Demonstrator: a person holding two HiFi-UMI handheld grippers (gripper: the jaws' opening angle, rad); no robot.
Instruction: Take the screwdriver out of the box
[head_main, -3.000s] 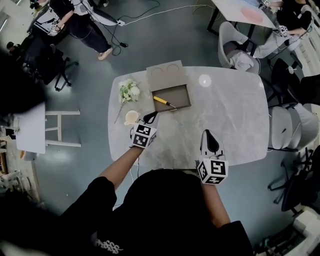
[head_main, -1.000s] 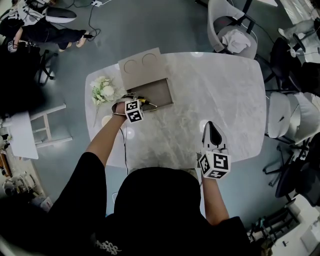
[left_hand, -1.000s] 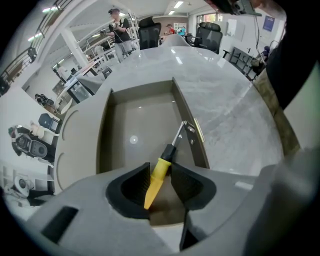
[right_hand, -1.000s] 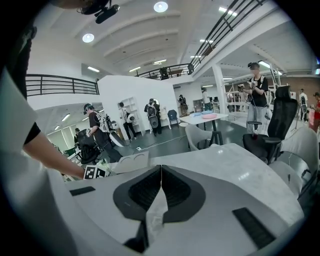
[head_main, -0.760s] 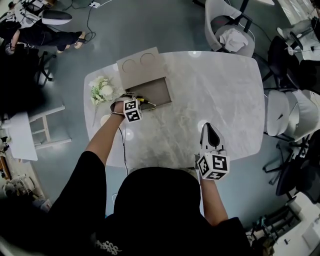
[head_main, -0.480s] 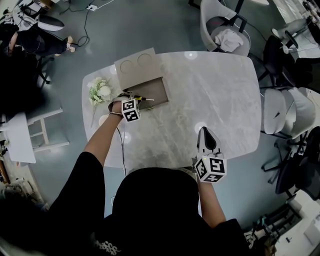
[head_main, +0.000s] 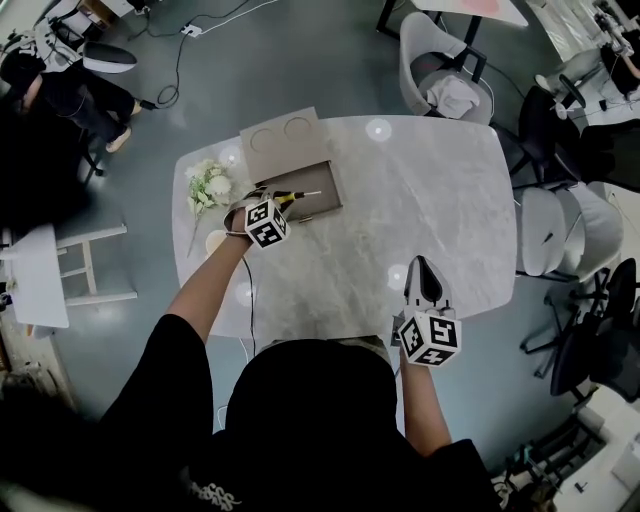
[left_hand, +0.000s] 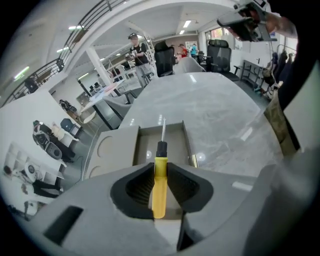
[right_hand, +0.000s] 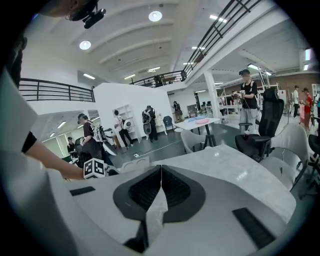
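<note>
A shallow brown box (head_main: 328, 205) lies open at the far left of the marble table (head_main: 440, 190), its lid (head_main: 283, 140) flat behind it. My left gripper (head_main: 272, 200) hovers over the box's left end. Its jaws are closing, and the pads press on the yellow handle of the screwdriver (head_main: 297, 196). In the left gripper view the screwdriver (left_hand: 159, 185) sits between the pads of the left gripper (left_hand: 160, 169), shaft pointing out over the box (left_hand: 175, 142) below. My right gripper (head_main: 423, 268) hangs at the table's near edge, and in its own view the right gripper (right_hand: 161, 168) is shut with nothing in it.
A bunch of white flowers (head_main: 210, 185) and a small round dish (head_main: 215, 241) lie left of the box. Chairs (head_main: 560, 240) stand along the table's right side and another chair (head_main: 445, 85) behind it. People stand in the far background.
The left jaws have closed on the screwdriver's handle and lifted it off the box floor; the shaft now points right above the box. The right gripper has shifted slightly along the near edge.
</note>
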